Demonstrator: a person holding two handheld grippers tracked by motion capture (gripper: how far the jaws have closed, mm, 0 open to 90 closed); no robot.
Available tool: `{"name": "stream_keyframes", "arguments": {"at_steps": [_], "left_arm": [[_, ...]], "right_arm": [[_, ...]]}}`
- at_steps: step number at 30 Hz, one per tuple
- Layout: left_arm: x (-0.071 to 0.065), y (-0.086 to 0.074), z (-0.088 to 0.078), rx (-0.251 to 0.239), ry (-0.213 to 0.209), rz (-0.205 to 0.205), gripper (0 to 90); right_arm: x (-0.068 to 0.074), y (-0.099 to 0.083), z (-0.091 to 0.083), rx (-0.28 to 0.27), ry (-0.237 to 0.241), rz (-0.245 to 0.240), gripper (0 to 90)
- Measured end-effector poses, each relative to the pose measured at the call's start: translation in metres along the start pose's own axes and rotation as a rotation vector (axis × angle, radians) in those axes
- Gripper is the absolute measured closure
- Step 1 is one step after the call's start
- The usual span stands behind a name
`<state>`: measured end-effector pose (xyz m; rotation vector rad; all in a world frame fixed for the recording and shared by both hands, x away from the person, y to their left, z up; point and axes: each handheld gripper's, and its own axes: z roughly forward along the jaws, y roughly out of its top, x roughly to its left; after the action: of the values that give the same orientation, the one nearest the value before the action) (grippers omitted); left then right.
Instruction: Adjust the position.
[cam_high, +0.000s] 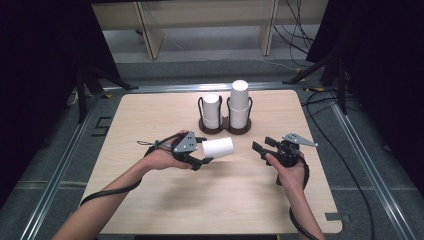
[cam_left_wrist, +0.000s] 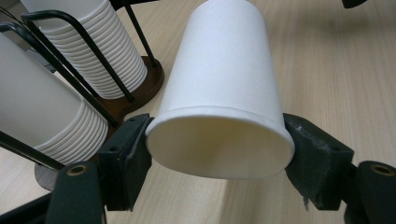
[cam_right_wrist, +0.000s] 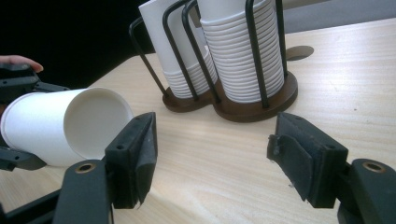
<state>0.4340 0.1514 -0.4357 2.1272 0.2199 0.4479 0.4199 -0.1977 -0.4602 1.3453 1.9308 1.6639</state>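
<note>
Left gripper is clamped on 1 white paper cup, pads pinching it at the rim so the mouth is squashed oval in the left gripper view. Cup is held on its side above the counter, just in front of the cup rack. Long axis roughly level, running left-right in the high view; rim end sits at the gripper, closed base points toward the right gripper. In the right gripper view that circular end faces the camera, with the cup body partly cut off by the frame edge and that gripper's own jaw. Right gripper is released, jaws apart with nothing between them, well clear of the cup. Rack holds 2 upside-down cup stacks, the right 1 taller. Stack tops are cropped in both gripper views. Left hand is partly covered by the gripper's grey plate.
</note>
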Motion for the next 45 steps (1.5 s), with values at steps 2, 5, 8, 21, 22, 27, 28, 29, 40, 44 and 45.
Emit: {"name": "stream_keyframes", "arguments": {"at_steps": [2, 5, 8, 21, 22, 27, 28, 29, 40, 44, 45], "left_arm": [[0.001, 0.001, -0.001, 0.011, -0.009, 0.004, 27.6], [0.001, 0.001, -0.001, 0.016, -0.010, 0.010, 27.6], [0.004, 0.002, -0.004, 0.038, -0.021, 0.023, 27.7], [0.009, 0.008, -0.009, 0.096, -0.050, 0.065, 27.9], [0.010, 0.009, -0.010, 0.110, -0.052, 0.080, 27.9], [0.010, 0.011, -0.010, 0.141, -0.078, 0.109, 27.9], [0.010, 0.011, -0.010, 0.141, -0.078, 0.109, 27.9], [0.009, 0.013, -0.010, 0.153, -0.080, 0.115, 27.9], [0.009, 0.020, -0.011, 0.204, -0.117, 0.184, 28.1], [0.009, 0.023, -0.011, 0.214, -0.123, 0.205, 28.2], [0.009, 0.024, -0.011, 0.216, -0.130, 0.210, 28.3]], "right_arm": [[0.000, 0.001, 0.000, 0.007, -0.019, -0.023, 31.7], [0.001, 0.000, 0.000, 0.001, -0.002, -0.028, 31.7], [0.001, 0.000, 0.002, 0.011, 0.002, -0.044, 31.6], [0.004, 0.001, 0.004, 0.057, 0.020, -0.116, 31.6], [0.006, 0.000, 0.004, 0.063, 0.027, -0.091, 31.6], [0.006, 0.000, 0.005, 0.079, 0.019, -0.140, 31.6], [0.006, 0.000, 0.005, 0.086, 0.016, -0.136, 31.6], [0.007, 0.000, 0.005, 0.081, 0.011, -0.139, 31.6], [0.010, 0.001, 0.003, 0.096, 0.044, -0.116, 31.4], [0.009, 0.001, 0.003, 0.095, 0.044, -0.146, 31.4], [0.009, 0.001, 0.003, 0.096, 0.041, -0.149, 31.4]]}}
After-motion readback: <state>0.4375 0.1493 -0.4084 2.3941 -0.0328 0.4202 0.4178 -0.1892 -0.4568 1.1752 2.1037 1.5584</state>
